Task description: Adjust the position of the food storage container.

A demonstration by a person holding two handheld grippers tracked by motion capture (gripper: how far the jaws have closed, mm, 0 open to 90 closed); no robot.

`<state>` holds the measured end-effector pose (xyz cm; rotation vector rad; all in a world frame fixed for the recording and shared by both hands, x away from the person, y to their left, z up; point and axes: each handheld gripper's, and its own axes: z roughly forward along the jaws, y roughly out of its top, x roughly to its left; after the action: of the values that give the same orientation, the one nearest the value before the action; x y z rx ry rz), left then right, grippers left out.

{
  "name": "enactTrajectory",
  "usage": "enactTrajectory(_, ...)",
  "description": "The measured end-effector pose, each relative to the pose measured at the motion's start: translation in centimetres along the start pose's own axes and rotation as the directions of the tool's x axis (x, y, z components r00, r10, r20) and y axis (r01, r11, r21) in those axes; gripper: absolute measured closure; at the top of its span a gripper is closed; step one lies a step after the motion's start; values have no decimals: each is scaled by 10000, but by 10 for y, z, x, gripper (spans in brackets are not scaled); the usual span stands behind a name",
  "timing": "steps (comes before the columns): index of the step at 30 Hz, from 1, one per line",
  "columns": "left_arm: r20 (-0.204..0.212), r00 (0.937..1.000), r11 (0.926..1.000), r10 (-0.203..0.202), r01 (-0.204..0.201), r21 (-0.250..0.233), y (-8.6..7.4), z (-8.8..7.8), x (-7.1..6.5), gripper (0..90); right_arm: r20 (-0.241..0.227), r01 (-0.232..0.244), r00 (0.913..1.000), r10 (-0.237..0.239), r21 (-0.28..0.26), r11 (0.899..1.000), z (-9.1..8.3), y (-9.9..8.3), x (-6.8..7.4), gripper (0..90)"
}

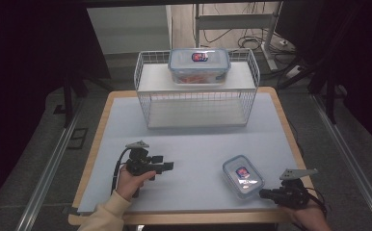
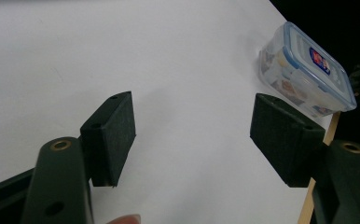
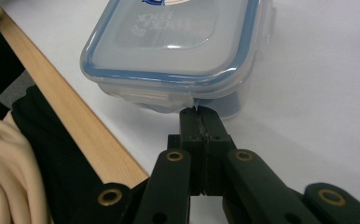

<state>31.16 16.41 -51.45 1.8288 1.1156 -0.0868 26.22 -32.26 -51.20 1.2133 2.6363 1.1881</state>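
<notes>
A: How far along is this, do you reckon?

B: About halfway, I'd judge. One lidded box (image 1: pixel 199 65) already sits on top of the wire rack (image 1: pixel 148 107) at the back of the table (image 1: pixel 193 159), with something orange inside. A smaller box (image 1: pixel 243 176) lies near the front right edge, lid on, apparently waiting its turn.

A: What's in the smaller one?

B: Hard to tell. Through its clear wall in the left gripper view there are pale and brownish bits (image 2: pixel 287 86), maybe food.

A: And the grippers?

B: The right gripper (image 3: pixel 199 112) has its jaws pressed together, tips right at the latch flap on the near side of the small box; whether it pinches the flap I can't tell. The left gripper (image 2: pixel 192 135) has its jaws spread wide over bare table, well apart from that box.

A: So what's left?

B: Probably lifting the small box onto the rack.
</notes>
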Motion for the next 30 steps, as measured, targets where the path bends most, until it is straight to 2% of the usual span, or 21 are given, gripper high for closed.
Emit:
enactTrajectory(10, -60, 9999, 9999, -98, 98, -24, 0, 0, 2, 305, 141, -90, 9999, 91, -97, 9999, 20, 23, -3, 894)
enactTrajectory(11, -72, 9999, 9999, -95, 95, -48, 0, -1, 2, 306, 309, -21, 9995, 24, -89, 10000, 24, 29, -4, 894)
enactTrajectory(15, -87, 9999, 9999, -105, 105, -43, 0, -1, 2, 306, 337, 60, 9994, -56, -128, 9999, 30, 39, -4, 894)
enactTrajectory(22, -98, 9999, 9999, -121, 120, -72, 0, -2, 3, 305, 289, 239, 9993, -234, -165, 9996, 51, 62, -2, 894)
enactTrajectory(25, -81, 9999, 9998, -153, 152, -112, 0, -3, 2, 305, 223, 261, 9994, -259, -124, 9996, 66, 76, -3, 894)
enactTrajectory(30, -117, 9998, 9998, -144, 143, -106, 0, -4, 3, 305, 252, 363, 9990, -363, -4, 9993, 80, 87, -3, 894)
